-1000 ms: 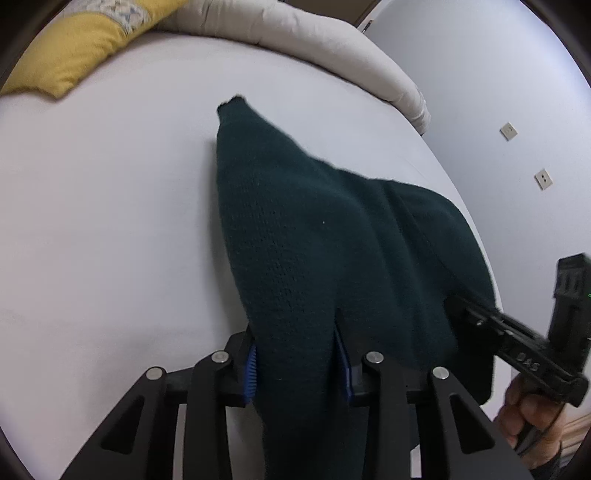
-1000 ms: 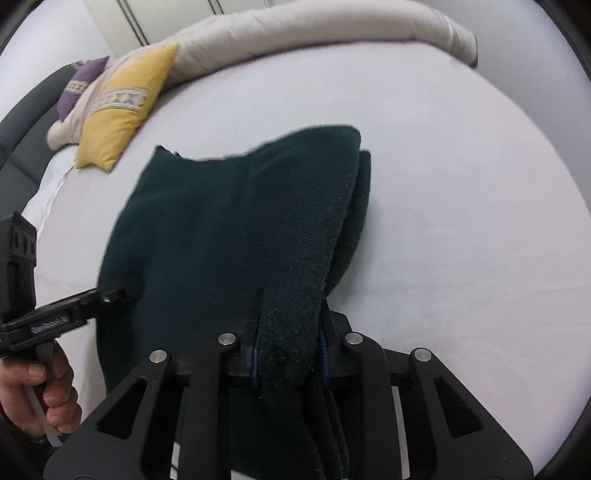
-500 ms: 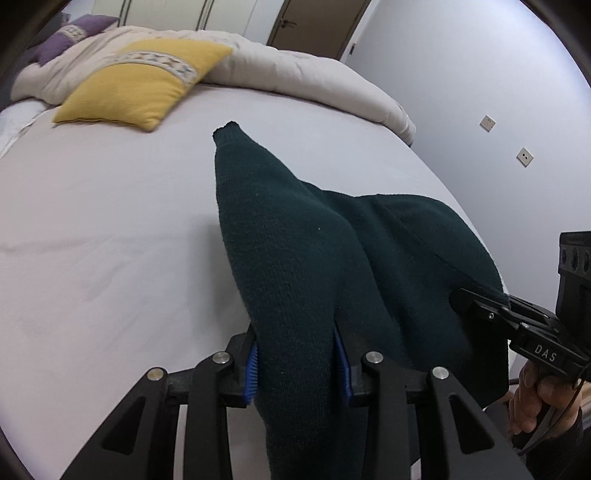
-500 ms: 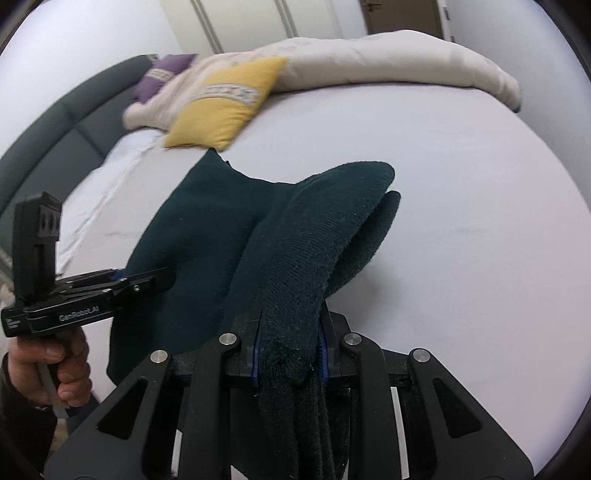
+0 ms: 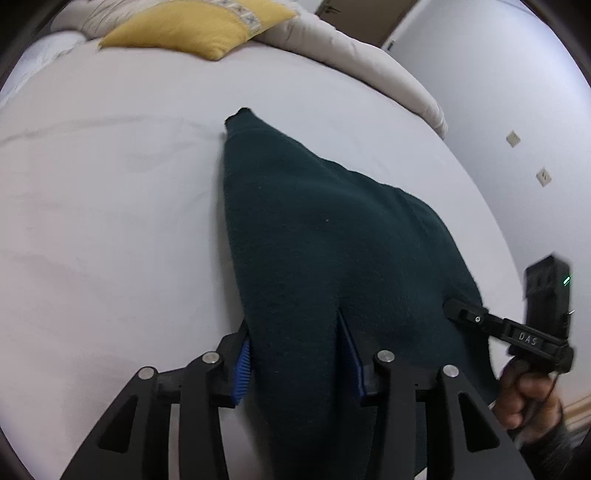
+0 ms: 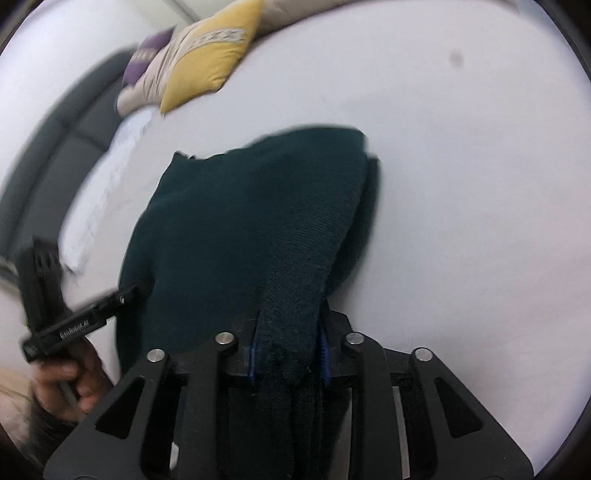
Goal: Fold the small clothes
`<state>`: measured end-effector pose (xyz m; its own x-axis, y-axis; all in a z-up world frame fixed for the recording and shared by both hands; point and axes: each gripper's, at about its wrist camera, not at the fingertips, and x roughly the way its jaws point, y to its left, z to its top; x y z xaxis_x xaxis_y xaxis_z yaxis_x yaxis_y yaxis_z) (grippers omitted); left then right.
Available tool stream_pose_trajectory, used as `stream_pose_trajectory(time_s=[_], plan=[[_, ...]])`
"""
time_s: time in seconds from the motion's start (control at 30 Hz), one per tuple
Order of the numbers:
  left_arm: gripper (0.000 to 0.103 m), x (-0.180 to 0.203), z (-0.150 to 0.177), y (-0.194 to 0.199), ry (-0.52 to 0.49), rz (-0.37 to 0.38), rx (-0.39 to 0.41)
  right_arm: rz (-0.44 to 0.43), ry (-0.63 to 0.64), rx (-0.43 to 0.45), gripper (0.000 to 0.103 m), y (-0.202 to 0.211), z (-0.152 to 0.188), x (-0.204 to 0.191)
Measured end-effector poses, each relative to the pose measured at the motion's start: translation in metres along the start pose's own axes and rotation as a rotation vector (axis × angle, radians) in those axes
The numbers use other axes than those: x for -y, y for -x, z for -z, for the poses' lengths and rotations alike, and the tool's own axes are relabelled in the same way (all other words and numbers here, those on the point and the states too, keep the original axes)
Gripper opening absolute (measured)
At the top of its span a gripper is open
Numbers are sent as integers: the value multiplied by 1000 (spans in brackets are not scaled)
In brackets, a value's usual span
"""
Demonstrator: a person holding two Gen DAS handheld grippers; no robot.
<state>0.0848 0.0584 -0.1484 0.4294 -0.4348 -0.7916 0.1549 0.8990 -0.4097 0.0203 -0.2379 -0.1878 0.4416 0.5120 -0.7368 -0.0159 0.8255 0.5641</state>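
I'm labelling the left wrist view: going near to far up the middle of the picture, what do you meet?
Left tool → dark green garment between its opening jaws → white sheet → yellow pillow.

A dark green knitted garment (image 5: 325,236) is spread over the white bed (image 5: 110,221), its near edge bunched between the opening jaws of the left gripper (image 5: 295,354). At right, the right gripper (image 5: 458,308) is seen at its edge. A yellow pillow (image 5: 192,26) is seen at the far left.
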Motion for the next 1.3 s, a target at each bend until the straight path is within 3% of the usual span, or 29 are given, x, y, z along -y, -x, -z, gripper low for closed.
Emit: stream_pose_trajectory(time_s=[0.1, 0.27, 0.4, 0.53, 0.67, 0.73, 0.8, 1.03, 1.13, 1.2, 1.3], plan=[[51, 1, 0, 1, -7, -9, 6, -63, -43, 6, 27, 4, 4, 8], [52, 6, -1, 5, 38, 1, 23, -23, -98, 43, 46, 29, -3, 17], [50, 6, 4, 24, 58, -28, 79, -37, -101, 114, 47, 69, -1, 28], [50, 7, 11, 52, 83, -23, 155, -73, -71, 110, 47, 98, 18, 25], [50, 7, 21, 69, 86, 4, 191, -72, -36, 48, 42, 94, 40, 13], [50, 12, 26, 68, 80, 20, 187, -42, -33, 9, 22, 77, 48, 5], [50, 19, 31, 60, 57, 26, 166, -15, -78, -28, 11, 66, 56, 15], [50, 20, 43, 49, 50, 32, 139, -183, -257, -19, 9, 52, 70, 58], [50, 19, 44, 54, 49, 38, 153, -255, -278, -3, 9, 51, 73, 67], [50, 20, 44, 61, 41, 39, 177, -262, -294, -3, 14, 49, 73, 69], [52, 25, 46, 75, 16, 31, 217, -184, -278, 23, 18, 64, 71, 67]])
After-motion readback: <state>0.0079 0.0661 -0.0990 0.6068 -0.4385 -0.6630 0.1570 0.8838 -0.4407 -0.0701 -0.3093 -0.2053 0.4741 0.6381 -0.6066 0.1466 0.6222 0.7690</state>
